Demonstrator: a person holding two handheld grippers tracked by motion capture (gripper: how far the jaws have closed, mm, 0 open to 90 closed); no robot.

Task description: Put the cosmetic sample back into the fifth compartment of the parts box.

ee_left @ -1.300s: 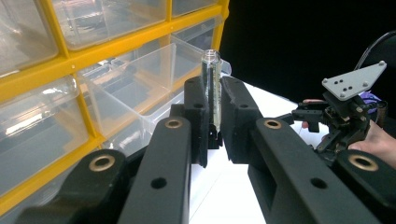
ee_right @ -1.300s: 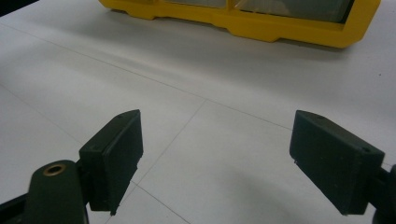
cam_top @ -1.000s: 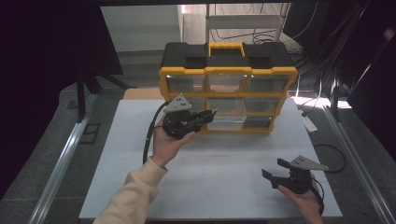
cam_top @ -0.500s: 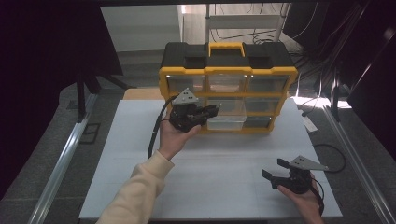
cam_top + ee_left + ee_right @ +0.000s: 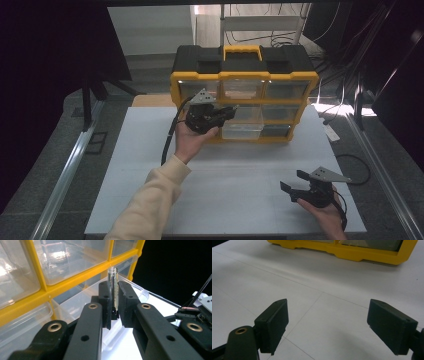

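A yellow-and-black organizer case (image 5: pixel 245 80) stands upright at the back of the white board, with one clear drawer (image 5: pixel 242 131) pulled out of its lower row. My left gripper (image 5: pixel 231 111) is held in front of that case, shut on a thin clear tube. In the left gripper view the tube (image 5: pixel 113 282) stands upright between the pads of the left gripper (image 5: pixel 114 293), above the open clear drawer (image 5: pixel 82 305). My right gripper (image 5: pixel 292 181) rests low at the board's near right, open and holding nothing. In the right gripper view the right gripper (image 5: pixel 329 308) has bare board between its jaws.
The white board (image 5: pixel 240 200) covers the table between both hands. The case's yellow base (image 5: pixel 362 252) lies ahead of the right gripper. Cables (image 5: pixel 350 165) trail off the right edge. Metal rails (image 5: pixel 70 165) run along both sides, with dark floor beyond.
My left hand has carried the tube away from me and slightly right, closer to the case's drawers. The right hand has stayed where it was.
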